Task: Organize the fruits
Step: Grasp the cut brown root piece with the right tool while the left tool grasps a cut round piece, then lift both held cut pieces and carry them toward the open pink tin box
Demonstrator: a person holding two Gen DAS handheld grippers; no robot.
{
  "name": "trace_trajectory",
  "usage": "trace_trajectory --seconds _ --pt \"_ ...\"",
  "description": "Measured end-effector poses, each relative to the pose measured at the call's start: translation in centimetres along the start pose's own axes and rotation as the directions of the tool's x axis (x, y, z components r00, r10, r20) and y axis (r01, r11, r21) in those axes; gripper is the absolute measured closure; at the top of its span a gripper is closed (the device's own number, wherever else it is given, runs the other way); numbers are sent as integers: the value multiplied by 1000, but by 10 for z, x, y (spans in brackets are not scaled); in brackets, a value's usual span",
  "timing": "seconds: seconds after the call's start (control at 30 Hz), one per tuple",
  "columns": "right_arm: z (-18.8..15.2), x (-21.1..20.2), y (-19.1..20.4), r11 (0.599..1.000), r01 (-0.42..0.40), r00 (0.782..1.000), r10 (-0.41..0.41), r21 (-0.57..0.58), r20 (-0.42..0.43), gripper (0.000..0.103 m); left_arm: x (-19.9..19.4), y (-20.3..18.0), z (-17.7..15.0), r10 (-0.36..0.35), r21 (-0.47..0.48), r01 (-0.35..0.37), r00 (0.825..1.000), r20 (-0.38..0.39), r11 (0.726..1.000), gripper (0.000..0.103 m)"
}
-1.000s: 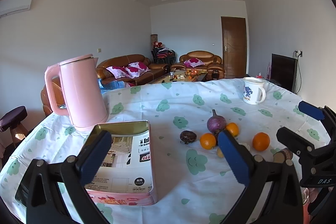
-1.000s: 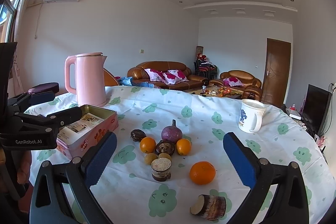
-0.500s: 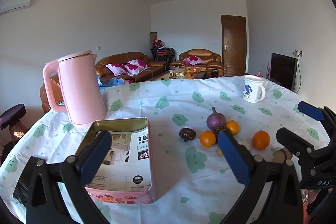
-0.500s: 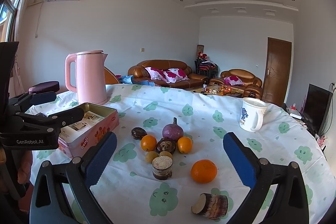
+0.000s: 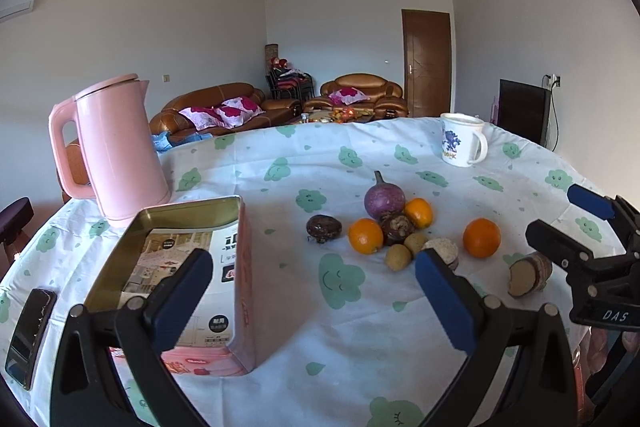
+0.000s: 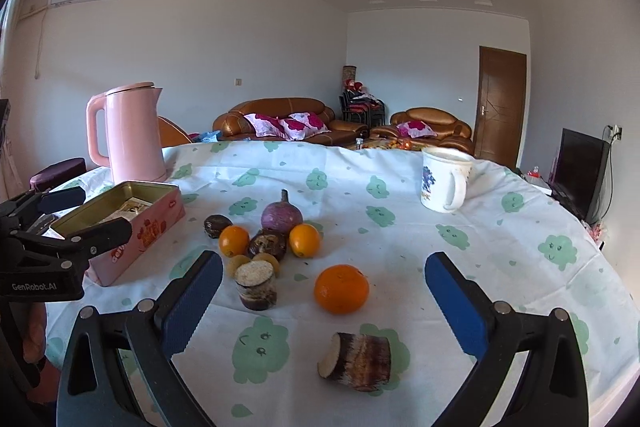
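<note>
two hand-held claws hover low over a round counter [image 6: 500,251] covered in a white cloth with green cloud faces. the left claw [image 5: 314,291] is open and empty, with its blue pads spread wide; it hangs just over the near end of an open pink tin [image 5: 224,291]. the right claw [image 6: 324,295] is also open and empty, facing the fruit.

the fruit sits in a loose cluster near the middle of the counter: a purple bulb with a stem [image 6: 282,215], two small oranges [image 6: 234,240] touching a dark rough fruit [image 6: 267,246], two little tan fruits [image 6: 239,264], and a dark wrinkled one [image 6: 214,224] a little apart. nearer the right claw lie a larger orange [image 6: 341,289] by itself, an upright cut stalk piece [image 6: 257,287] and another lying on its side [image 6: 356,355].

the oranges are probably firm, light and apt to roll, so a grip across the widest part seems best. the stalk pieces look stiff and should take a grip across their sides. the tin looks the likely place for the fruit.

there is open cloth around the lone orange and to the right. a pink kettle [image 5: 116,151] stands behind the tin, a mug [image 6: 444,181] stands far back, and a phone [image 5: 30,335] lies by the counter's left edge.
</note>
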State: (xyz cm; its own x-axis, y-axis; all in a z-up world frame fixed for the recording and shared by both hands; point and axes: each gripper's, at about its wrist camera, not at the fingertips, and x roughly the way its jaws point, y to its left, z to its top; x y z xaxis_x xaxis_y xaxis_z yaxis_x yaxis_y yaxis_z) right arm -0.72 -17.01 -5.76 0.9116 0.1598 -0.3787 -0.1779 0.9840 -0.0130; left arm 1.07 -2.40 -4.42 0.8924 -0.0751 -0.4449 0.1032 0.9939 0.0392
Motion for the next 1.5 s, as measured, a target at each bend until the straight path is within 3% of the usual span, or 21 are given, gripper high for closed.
trace_trajectory --seconds 0.27,0.5,0.6,0.63,0.93,1.1,1.27,1.4,1.5 --pt "-32 15 -23 999 38 993 -34 27 -114 5 18 -24 -4 -69 36 71 996 -51 997 0" --pt "-44 29 -28 999 14 982 -4 48 -189 30 26 -37 -3 -102 63 106 992 -74 992 0" --pt "-47 34 -26 999 -7 975 16 38 -220 58 31 -44 -1 -123 72 129 989 -86 989 0" --pt "-48 35 -27 999 -25 973 36 48 -227 60 34 -47 0 -136 77 143 986 -94 987 0" --pt "-42 25 -37 996 -35 985 47 77 -163 61 65 -80 7 -183 128 209 965 -188 969 22" --pt "-40 23 -39 996 -44 987 55 80 -148 60 84 -87 6 -196 113 231 947 -253 966 43" --pt "-41 24 -37 995 -65 987 76 79 -140 60 96 -93 0 -180 123 226 935 -304 966 44" --pt "-41 23 -34 994 -78 988 87 74 -131 60 95 -91 0 -204 107 246 930 -304 963 59" --pt "-39 20 -34 994 -84 989 92 71 -115 60 94 -87 0 -218 87 254 929 -300 963 60"
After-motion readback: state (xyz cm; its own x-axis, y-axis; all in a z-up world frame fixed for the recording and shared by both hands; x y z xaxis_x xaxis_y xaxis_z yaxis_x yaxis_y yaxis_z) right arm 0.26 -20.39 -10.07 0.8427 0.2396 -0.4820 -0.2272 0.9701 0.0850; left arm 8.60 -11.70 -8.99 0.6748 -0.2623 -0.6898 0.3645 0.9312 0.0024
